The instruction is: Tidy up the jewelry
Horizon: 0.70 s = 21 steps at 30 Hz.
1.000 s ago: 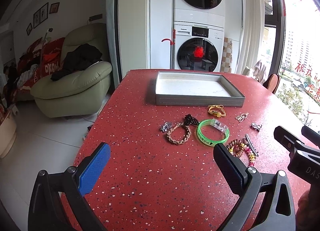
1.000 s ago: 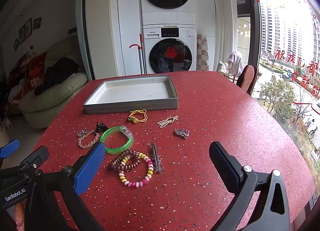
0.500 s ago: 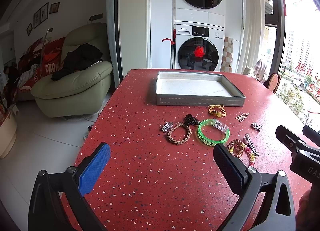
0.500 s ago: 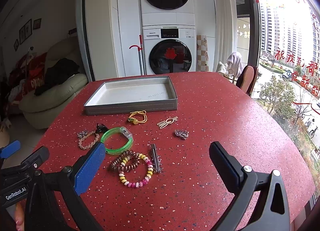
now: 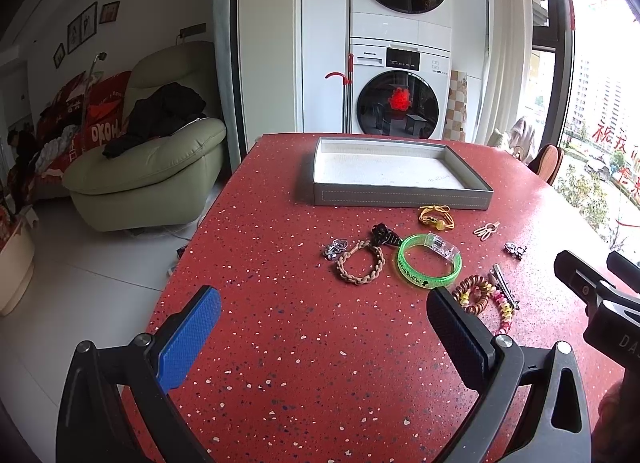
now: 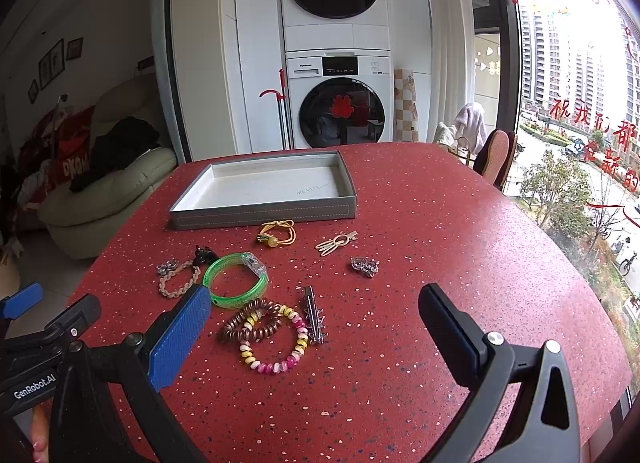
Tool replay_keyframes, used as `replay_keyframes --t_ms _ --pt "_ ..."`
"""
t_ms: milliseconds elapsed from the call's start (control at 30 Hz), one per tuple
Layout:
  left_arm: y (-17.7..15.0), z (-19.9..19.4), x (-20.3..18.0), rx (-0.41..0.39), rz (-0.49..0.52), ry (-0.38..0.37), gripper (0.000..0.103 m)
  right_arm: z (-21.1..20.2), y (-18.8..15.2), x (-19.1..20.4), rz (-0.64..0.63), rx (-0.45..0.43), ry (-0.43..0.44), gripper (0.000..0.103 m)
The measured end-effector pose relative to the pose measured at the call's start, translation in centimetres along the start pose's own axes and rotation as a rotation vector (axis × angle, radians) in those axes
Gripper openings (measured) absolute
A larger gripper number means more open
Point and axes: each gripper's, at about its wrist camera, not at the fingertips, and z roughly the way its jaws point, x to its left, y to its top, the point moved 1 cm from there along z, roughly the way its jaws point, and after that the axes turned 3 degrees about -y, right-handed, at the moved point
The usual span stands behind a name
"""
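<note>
Both the left gripper point(image 5: 324, 327) and right gripper point(image 6: 314, 327) gape wide, holding nothing; the beaded bracelet point(image 6: 276, 337) lies between the right jaws, tray point(image 6: 264, 215) at 12 o'clock.

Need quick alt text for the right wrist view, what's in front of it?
The open right gripper hovers over a red table scattered with jewelry: a green bangle, coil tie and beaded bracelet nearest. The grey tray behind holds nothing.

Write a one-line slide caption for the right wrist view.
Open right gripper above jewelry scattered on red table, grey tray behind.
</note>
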Motion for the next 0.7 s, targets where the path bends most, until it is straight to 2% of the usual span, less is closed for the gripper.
replay_keyframes --t_ms 700 --pt "-0.08 0.35 0.09 0.012 -0.002 0.002 0.103 0.22 -0.19 -0.19 0.004 0.01 0.006 0.103"
